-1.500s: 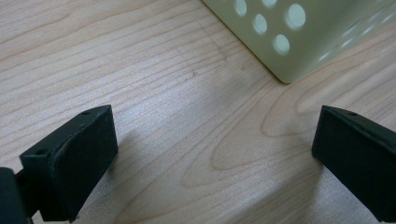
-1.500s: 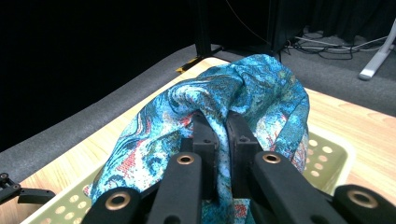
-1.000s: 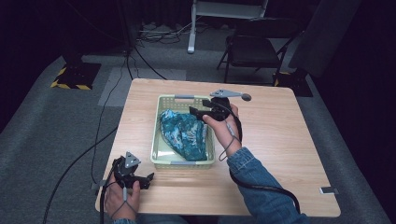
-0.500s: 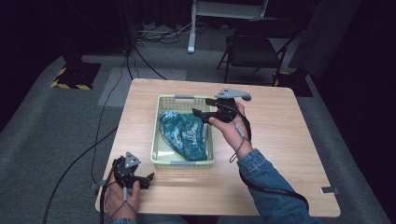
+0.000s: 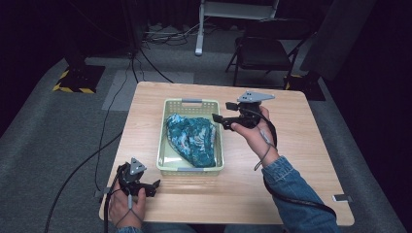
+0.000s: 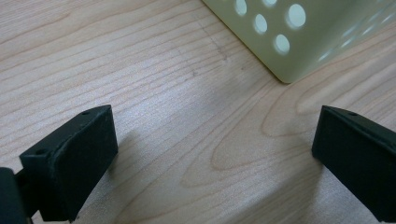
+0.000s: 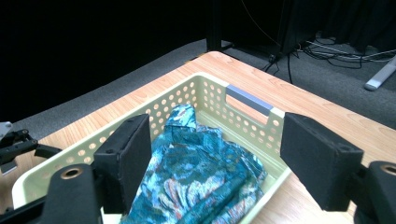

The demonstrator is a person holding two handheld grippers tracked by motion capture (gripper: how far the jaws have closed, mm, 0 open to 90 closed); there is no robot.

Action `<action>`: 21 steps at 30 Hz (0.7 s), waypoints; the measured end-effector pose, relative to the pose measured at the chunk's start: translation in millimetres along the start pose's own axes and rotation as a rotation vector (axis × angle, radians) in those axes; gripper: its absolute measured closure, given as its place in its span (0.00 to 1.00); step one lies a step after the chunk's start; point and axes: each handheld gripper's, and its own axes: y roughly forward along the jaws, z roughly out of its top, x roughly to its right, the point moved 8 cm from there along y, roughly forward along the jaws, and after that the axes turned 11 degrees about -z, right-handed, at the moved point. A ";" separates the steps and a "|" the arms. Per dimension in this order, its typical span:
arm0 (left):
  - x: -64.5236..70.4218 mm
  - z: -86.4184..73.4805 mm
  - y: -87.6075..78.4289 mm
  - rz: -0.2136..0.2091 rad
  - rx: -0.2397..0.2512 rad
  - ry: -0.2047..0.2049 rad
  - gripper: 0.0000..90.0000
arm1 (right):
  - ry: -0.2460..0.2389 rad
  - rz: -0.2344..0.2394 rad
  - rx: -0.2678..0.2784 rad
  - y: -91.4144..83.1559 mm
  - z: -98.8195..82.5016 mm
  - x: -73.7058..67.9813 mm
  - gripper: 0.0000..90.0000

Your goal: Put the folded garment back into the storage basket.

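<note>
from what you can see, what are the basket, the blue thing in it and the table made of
Basket: looks like moulded plastic, pale yellow-green and slightly glossy, with punched round holes in its walls.
Blue thing: apparently woven fabric, a teal floral print, matte, lying in soft crumpled folds.
Table: a light wood-grain top, smooth satin; solid wood or laminate cannot be told.

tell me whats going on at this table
A person holds a tool in each hand at a wooden table. The right tool, open and empty, hangs at the right rim of a pale green basket holding a crumpled teal cloth. The left tool, also open, rests low near the basket's near left corner.
</note>
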 end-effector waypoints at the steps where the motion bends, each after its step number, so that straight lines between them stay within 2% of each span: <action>1: -0.1 0.1 0.0 0.000 0.000 0.001 0.00 | 0.001 -0.002 -0.002 -2.0 -0.5 1.2 0.28; 11: 0.0 0.0 0.0 0.000 0.000 0.000 0.00 | -0.010 -0.006 -0.008 -18.7 -3.8 12.6 0.27; 21: 0.1 -0.1 0.0 -0.001 -0.001 -0.002 0.00 | 0.004 -0.026 -0.010 -31.4 -10.6 26.9 0.27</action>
